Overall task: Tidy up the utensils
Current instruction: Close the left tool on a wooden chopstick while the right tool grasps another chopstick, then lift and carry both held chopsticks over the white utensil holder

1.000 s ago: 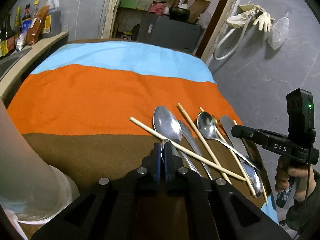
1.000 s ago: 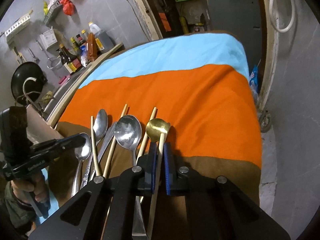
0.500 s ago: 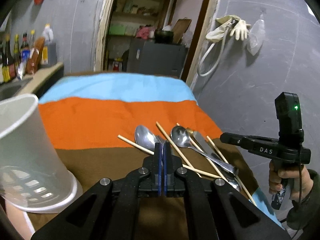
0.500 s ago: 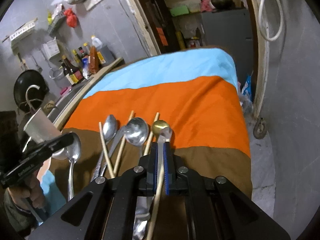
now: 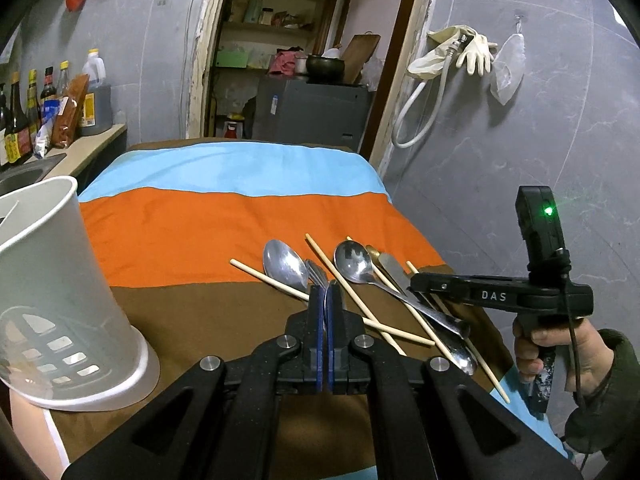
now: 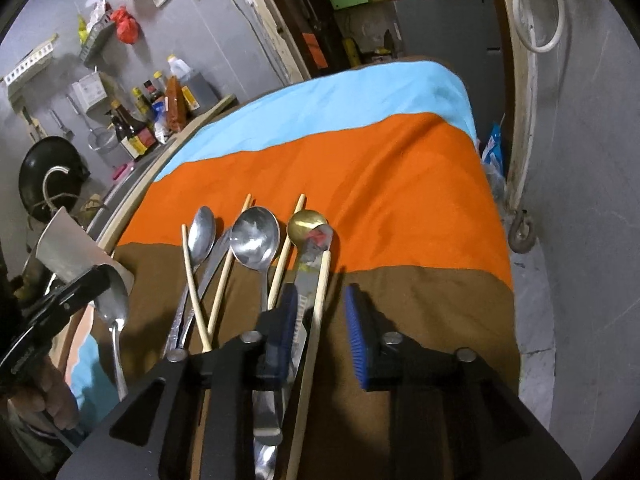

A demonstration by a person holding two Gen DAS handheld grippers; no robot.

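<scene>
The right tool [image 6: 322, 332] has opened since a moment ago, releasing the chopstick [image 6: 316, 312] back among the utensils on the desk [image 6: 420, 200]; the left tool [image 5: 325, 300], clamped on a lifted spoon [image 6: 112, 300], has neared the cup [image 5: 52, 280], indicating insertion next.

Rubber gloves [image 5: 476, 50] hang at one o'clock, sauce bottles [image 5: 28, 112] stand at ten, and a black wok [image 6: 50, 170] hangs left.
</scene>
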